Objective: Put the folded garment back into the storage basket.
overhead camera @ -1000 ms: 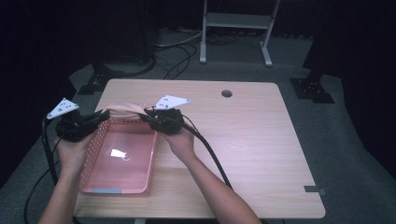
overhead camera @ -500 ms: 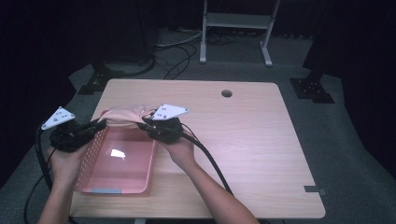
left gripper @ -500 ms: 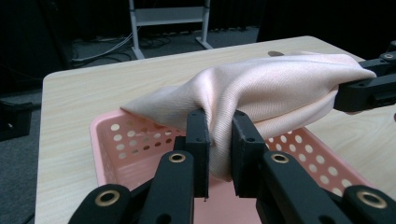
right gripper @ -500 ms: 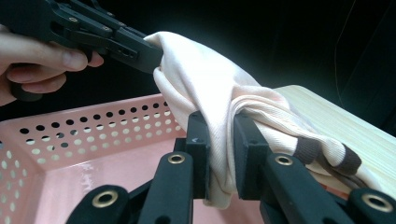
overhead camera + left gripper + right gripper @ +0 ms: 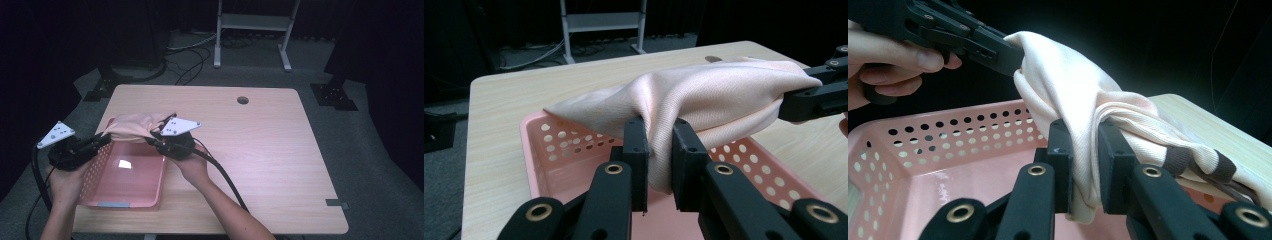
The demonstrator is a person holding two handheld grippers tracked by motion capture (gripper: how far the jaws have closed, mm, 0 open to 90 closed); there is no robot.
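Two hand-held grippers hold cloth (image 5: 137, 127) over basket (image 5: 150, 195).

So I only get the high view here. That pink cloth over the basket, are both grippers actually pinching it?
Observer: Yes. The left gripper has a fold of the cloth clamped between its jaws.
Operator: And the right one?
Observer: The right gripper is shut on another fold, above the pink basket.
Operator: Is the cloth plain?
Observer: No, the right gripper view shows a dark brown band along one edge.
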